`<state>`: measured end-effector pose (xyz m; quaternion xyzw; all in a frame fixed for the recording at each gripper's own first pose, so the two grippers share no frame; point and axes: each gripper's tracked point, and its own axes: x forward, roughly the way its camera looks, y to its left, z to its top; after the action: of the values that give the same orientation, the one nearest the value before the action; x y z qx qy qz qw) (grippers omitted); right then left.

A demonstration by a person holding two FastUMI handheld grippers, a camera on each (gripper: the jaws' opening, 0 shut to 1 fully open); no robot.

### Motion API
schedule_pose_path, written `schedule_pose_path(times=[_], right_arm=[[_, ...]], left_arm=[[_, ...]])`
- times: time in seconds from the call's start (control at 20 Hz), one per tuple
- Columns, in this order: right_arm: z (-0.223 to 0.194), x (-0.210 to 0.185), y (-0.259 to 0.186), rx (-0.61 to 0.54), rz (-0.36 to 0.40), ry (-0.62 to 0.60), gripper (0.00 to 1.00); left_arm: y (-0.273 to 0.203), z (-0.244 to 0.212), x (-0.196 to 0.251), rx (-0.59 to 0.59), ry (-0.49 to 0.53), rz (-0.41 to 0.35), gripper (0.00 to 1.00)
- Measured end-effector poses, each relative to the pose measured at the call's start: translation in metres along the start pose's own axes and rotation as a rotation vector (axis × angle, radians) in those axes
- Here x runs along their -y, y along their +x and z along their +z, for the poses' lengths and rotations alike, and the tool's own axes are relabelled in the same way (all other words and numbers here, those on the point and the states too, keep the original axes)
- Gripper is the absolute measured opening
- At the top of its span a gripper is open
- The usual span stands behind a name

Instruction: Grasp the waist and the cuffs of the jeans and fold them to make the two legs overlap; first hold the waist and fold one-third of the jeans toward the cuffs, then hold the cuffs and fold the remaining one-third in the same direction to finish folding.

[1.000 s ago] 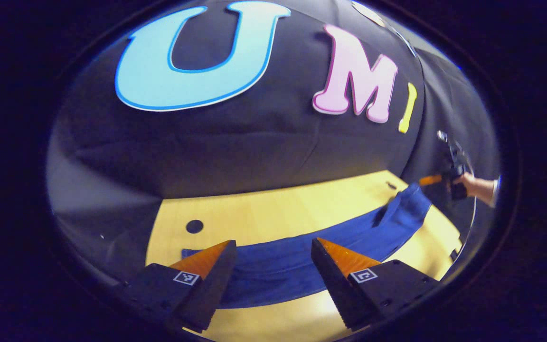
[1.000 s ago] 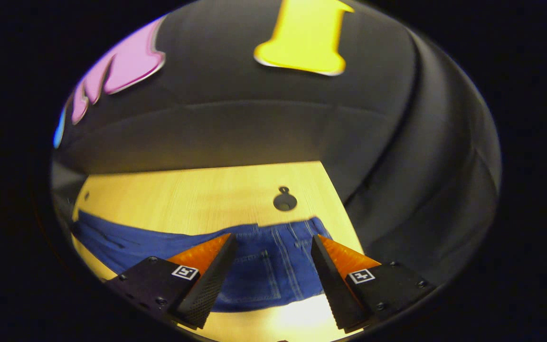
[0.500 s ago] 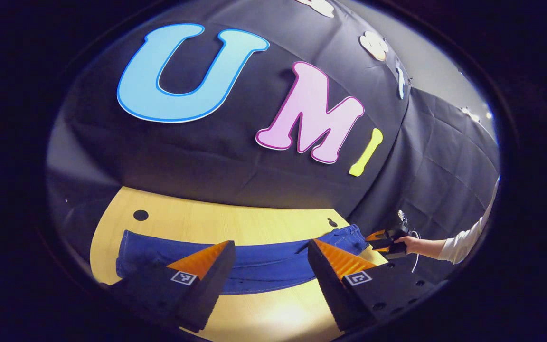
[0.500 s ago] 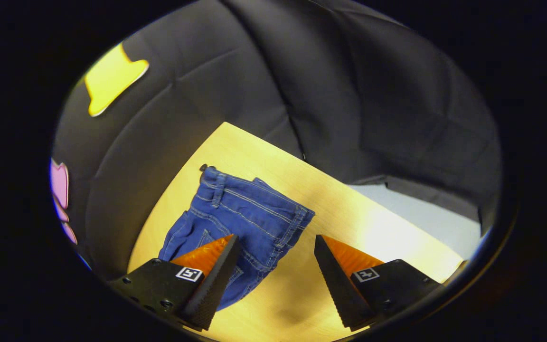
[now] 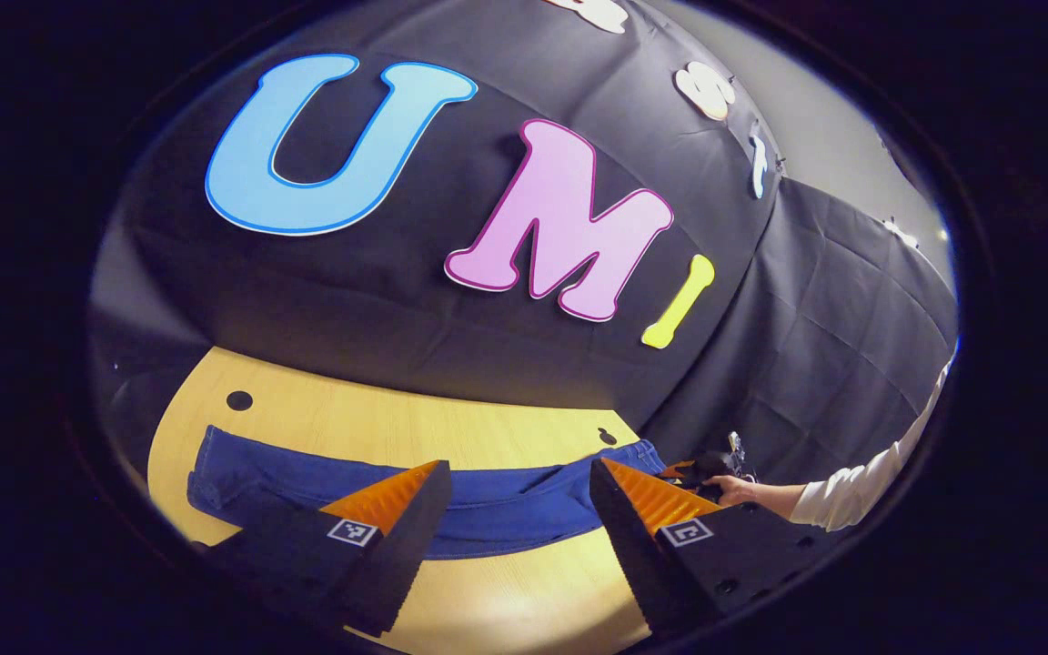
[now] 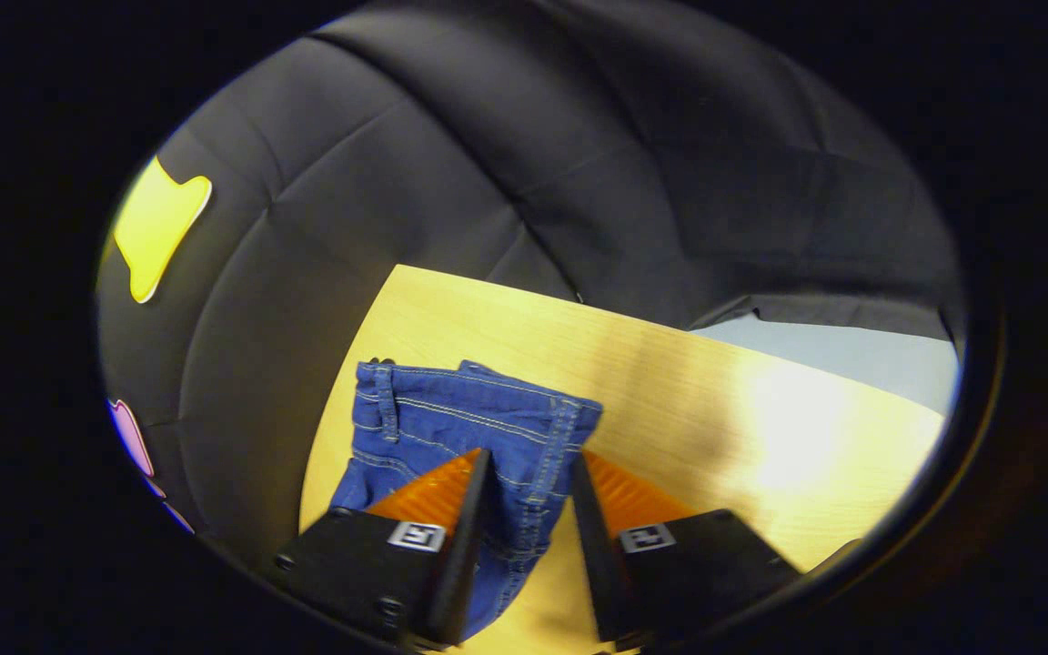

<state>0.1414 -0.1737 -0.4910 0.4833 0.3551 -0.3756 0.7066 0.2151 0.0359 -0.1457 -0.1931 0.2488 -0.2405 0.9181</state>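
Now the jeans lie stretched flat across the wooden table, just ahead of the left gripper, whose fingers stand wide apart above the blue cloth, grasping nothing. Off to its right, a hand in a white sleeve holds the right gripper at the waist end. That gripper's fingers are drawn close around the side edge of the denim; whether both press it, I cannot tell.
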Motion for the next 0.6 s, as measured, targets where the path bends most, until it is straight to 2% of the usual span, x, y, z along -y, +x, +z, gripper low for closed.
schedule_pose_path(times=[0.1,0.15,0.2,0.25,0.4,0.6], right_arm=[[0.003,0.003,-0.002,-0.001,0.003,0.013,0.29],[0.003,-0.001,0.0,0.002,0.012,0.01,0.24],[0.005,-0.002,0.001,0.009,0.018,0.01,0.25],[0.005,-0.003,0.002,0.009,0.032,0.008,0.18],[0.014,-0.017,-0.009,0.05,0.104,-0.027,0.18],[0.028,-0.071,-0.06,0.124,0.197,-0.177,0.17]], left_arm=[[0.001,-0.005,-0.001,-0.012,0.0,0.021,0.96],[0.001,-0.007,-0.003,-0.023,0.0,0.039,0.96],[0.001,-0.008,-0.005,-0.031,-0.002,0.056,0.96],[0.0,-0.009,-0.005,-0.032,-0.005,0.065,0.97],[-0.004,-0.003,-0.003,-0.005,0.008,0.078,0.97],[-0.021,-0.008,-0.01,-0.007,-0.003,0.076,0.97]])
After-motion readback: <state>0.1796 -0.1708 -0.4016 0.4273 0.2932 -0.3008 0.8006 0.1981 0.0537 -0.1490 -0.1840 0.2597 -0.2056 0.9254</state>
